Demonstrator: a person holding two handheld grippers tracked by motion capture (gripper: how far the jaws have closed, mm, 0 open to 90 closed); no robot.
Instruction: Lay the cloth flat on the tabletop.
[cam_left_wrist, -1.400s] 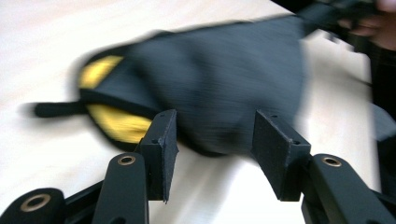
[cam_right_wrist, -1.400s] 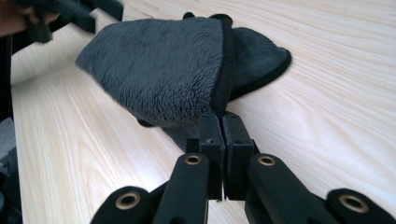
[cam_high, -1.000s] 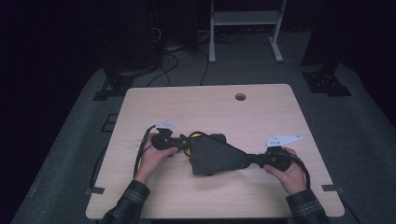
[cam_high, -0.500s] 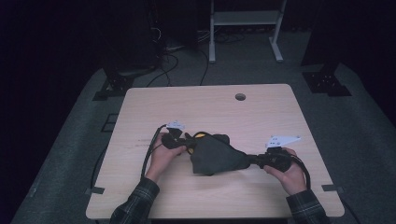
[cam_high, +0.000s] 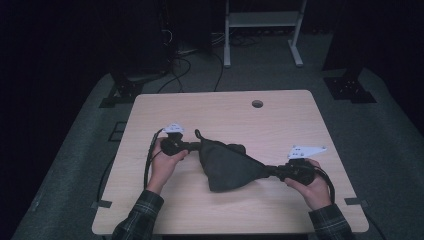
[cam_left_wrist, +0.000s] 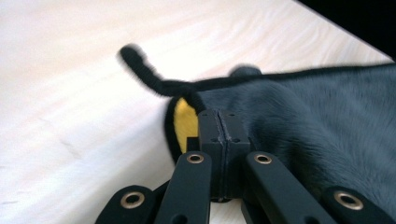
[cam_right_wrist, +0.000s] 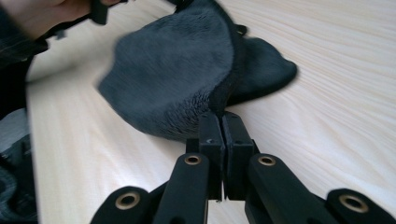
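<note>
A dark grey fleece cloth (cam_high: 227, 165) with black trim lies stretched between my two grippers on the wooden table (cam_high: 280, 120). In the left gripper view its yellow lining (cam_left_wrist: 184, 123) shows at the corner, beside a black loop (cam_left_wrist: 140, 65). My left gripper (cam_high: 196, 146) has just been closing, and its jaws (cam_left_wrist: 218, 116) now pinch the cloth's (cam_left_wrist: 303, 112) left corner, lifted a little. My right gripper (cam_high: 270, 171) is shut on the opposite corner; its jaws (cam_right_wrist: 222, 119) clamp the trimmed edge of the cloth (cam_right_wrist: 177, 70).
A round cable hole (cam_high: 257, 103) sits near the table's far edge. A cable (cam_high: 149, 160) loops from the left gripper over the near left of the table. Behind the table stand a white frame (cam_high: 262, 20) and black stand feet (cam_high: 350, 87).
The left gripper slid right to the cloth's corner, closed on it and rose a little. The cloth is now pulled taut between both grippers. The right hand kept still.
</note>
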